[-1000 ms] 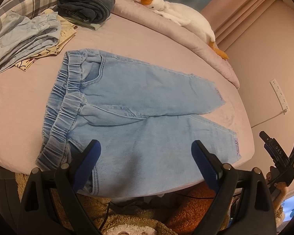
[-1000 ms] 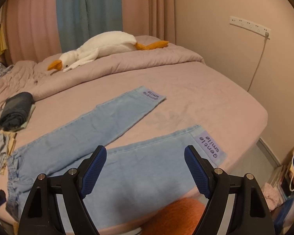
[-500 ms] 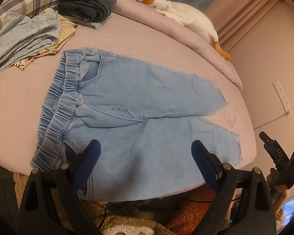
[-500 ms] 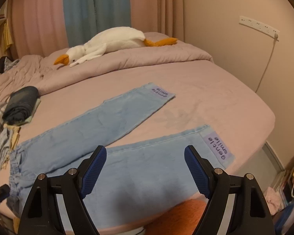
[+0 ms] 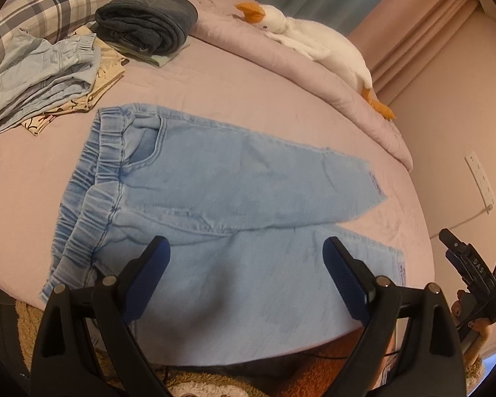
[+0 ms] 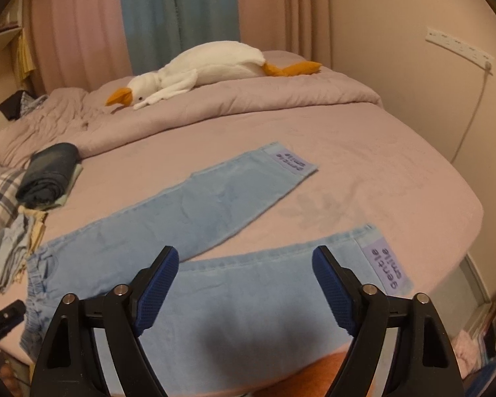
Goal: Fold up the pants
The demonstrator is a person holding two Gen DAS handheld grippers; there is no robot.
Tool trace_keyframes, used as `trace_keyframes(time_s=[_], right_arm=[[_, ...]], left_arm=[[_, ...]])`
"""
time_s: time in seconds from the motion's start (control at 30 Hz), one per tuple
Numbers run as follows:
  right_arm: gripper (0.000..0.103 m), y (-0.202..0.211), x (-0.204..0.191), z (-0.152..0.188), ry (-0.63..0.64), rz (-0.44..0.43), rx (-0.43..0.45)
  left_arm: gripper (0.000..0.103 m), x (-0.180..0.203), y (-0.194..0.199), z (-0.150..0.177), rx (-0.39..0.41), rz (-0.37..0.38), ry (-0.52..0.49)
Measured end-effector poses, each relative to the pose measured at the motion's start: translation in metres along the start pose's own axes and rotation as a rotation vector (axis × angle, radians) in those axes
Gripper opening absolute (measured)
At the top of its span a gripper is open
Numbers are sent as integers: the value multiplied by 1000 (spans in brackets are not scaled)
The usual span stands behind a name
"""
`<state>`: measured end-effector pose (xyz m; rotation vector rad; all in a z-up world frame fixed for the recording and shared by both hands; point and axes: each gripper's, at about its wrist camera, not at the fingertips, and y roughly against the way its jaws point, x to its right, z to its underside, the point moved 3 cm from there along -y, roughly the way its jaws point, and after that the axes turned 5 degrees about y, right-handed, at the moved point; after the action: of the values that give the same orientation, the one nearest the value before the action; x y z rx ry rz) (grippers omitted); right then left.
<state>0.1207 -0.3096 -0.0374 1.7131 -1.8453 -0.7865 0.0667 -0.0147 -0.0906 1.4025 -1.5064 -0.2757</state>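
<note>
Light blue denim pants (image 5: 221, 192) lie flat on the pink bed (image 5: 215, 76), waistband at the left, legs spread toward the right. In the right wrist view the pants (image 6: 195, 218) show both cuffs with purple "gentle smile" patches. My left gripper (image 5: 244, 264) is open and empty, hovering over the near leg by the waistband. My right gripper (image 6: 244, 271) is open and empty above the near leg, left of its cuff. The right gripper also shows in the left wrist view (image 5: 473, 264) at the far right edge.
A stack of folded clothes (image 5: 46, 76) and a rolled dark garment (image 5: 145, 26) lie at the bed's far left. A white plush goose (image 6: 208, 66) rests on the folded duvet at the back. A wall with a power strip (image 6: 459, 49) stands at the right.
Both grippers have moved slightly closer in over the near pant leg. The pants have not moved. Both grippers stay open.
</note>
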Motion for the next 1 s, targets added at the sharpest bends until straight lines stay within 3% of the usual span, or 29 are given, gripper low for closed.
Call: trace_keyframes(time_s=[0.27,0.43,0.63,0.87,1.0], right_arm=[[93,-21,1,-30,-39,-99,-4],[93,-57,-3,-42,-59,-144,-68],[93,-107,-24,-58,-61,-280,-180],[88,-175,-52,-84,-49,-269,-303],[83,-215,-60,-99,-94,-266,-360]], left_arm=[[94,13,-14,-14,18,-68,-10],[94,16,-30,-24,14,-105,-11],[94,13,-50,-35,-4,-145,5],[94,2,-70,-33,-48,-170,47],[94,-7,-78,-26,-104,-143,84]])
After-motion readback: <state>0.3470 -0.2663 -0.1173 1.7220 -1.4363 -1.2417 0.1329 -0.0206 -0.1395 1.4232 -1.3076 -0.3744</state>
